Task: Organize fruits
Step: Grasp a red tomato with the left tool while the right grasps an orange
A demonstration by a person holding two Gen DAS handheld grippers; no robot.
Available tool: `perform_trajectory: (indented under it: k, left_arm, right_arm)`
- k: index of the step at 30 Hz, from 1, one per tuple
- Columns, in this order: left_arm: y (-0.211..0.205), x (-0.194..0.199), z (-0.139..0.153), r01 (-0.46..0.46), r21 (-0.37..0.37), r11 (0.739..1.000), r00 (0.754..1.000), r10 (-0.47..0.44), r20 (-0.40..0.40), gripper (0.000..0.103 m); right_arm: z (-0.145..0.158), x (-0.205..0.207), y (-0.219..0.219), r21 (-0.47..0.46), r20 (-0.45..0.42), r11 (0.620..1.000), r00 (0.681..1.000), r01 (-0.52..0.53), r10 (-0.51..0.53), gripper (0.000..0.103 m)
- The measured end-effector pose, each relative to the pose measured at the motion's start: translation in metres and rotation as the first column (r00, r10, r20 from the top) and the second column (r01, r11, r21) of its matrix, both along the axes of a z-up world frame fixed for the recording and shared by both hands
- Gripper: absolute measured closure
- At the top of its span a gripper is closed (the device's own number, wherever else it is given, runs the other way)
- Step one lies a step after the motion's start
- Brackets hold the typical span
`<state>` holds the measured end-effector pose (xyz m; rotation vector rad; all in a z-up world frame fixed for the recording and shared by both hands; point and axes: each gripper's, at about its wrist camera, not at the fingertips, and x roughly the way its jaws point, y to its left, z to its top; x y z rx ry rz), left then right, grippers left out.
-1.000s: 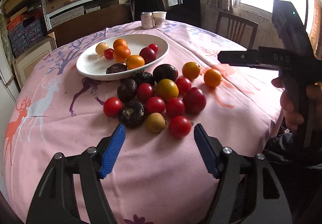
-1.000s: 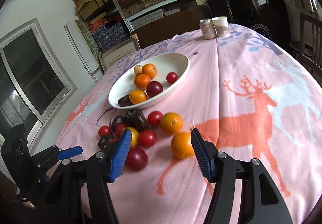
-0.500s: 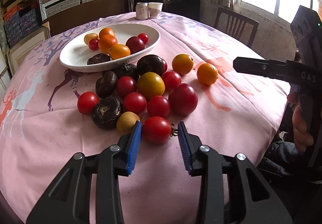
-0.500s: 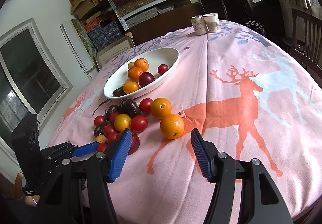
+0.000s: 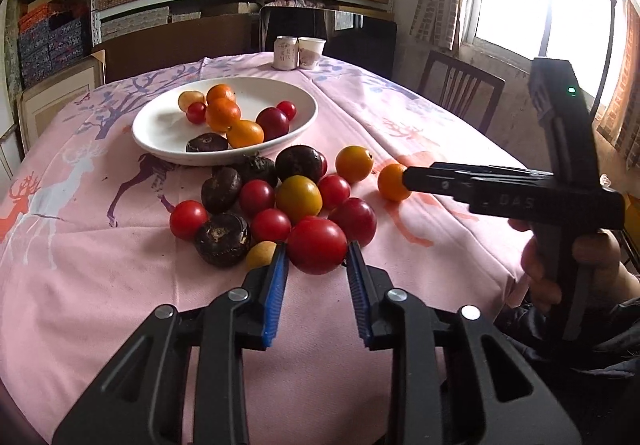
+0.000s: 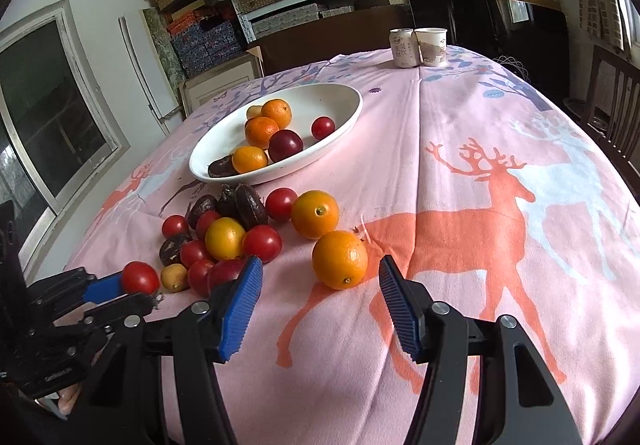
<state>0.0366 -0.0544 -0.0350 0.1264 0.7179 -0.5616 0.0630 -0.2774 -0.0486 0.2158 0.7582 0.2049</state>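
Note:
My left gripper (image 5: 316, 257) is shut on a red tomato (image 5: 317, 245) at the near edge of a loose pile of tomatoes, plums and dark fruits (image 5: 280, 197) on the pink tablecloth. Both blue pads press its sides. The right wrist view shows the same tomato (image 6: 140, 277) at the left gripper's tip. My right gripper (image 6: 320, 267) has its jaws closing around the near side of an orange (image 6: 340, 259), with the pads clear of it. A second orange (image 6: 315, 214) lies just behind. The white bowl (image 5: 168, 149) holds several fruits.
A drink can (image 5: 285, 52) and a paper cup (image 5: 311, 52) stand at the table's far edge. A wooden chair (image 5: 460, 93) is at the right of the table, shelves with boxes behind. The cloth (image 6: 520, 149) to the right of the oranges is bare.
The left gripper came forward and its jaws went from wide open to shut on the red tomato. The right gripper drew closer to the near orange.

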Motion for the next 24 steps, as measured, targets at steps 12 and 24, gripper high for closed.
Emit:
perform_trajectory:
  k: [12,24]
  left_arm:
    - [0.014,0.004,0.0,-0.05,-0.034,0.998,0.999,0.049,-0.02,0.074]
    - [0.04,0.092,0.035,-0.149,-0.062,0.987,0.989,0.149,0.0,0.074]
  right_arm:
    - [-0.014,0.018,-0.004,0.015,-0.067,0.999,0.997,0.045,-0.044,0.069]
    - [0.047,0.083,0.008,0.098,0.014,0.994,0.998,-0.056,0.055,0.069]
